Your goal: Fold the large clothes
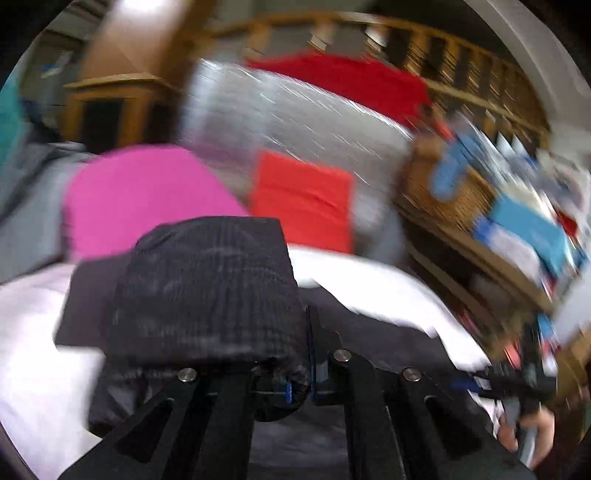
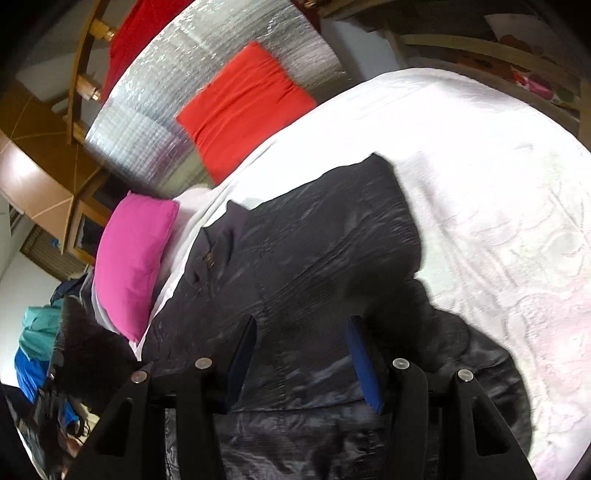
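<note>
A large black quilted jacket (image 2: 314, 258) lies spread on a white bedspread (image 2: 498, 184). My right gripper (image 2: 301, 328) is open just above the jacket, its blue-padded fingers (image 2: 364, 365) apart and holding nothing. My left gripper (image 1: 308, 332) is shut on a bunched fold of the black jacket (image 1: 207, 288), which is lifted and drapes over the left finger, hiding it. The left wrist view is motion-blurred. The other gripper and the hand holding it show at the lower right of that view (image 1: 517, 384).
A pink pillow (image 2: 136, 266) and an orange-red pillow (image 2: 243, 107) lie at the bed's head against a silver foil panel (image 2: 207, 55). A red cloth (image 2: 140, 33) hangs on the wooden rail. Cluttered wooden shelves (image 1: 498, 206) stand beside the bed. Teal and blue clothes (image 2: 35, 339) are piled at the left.
</note>
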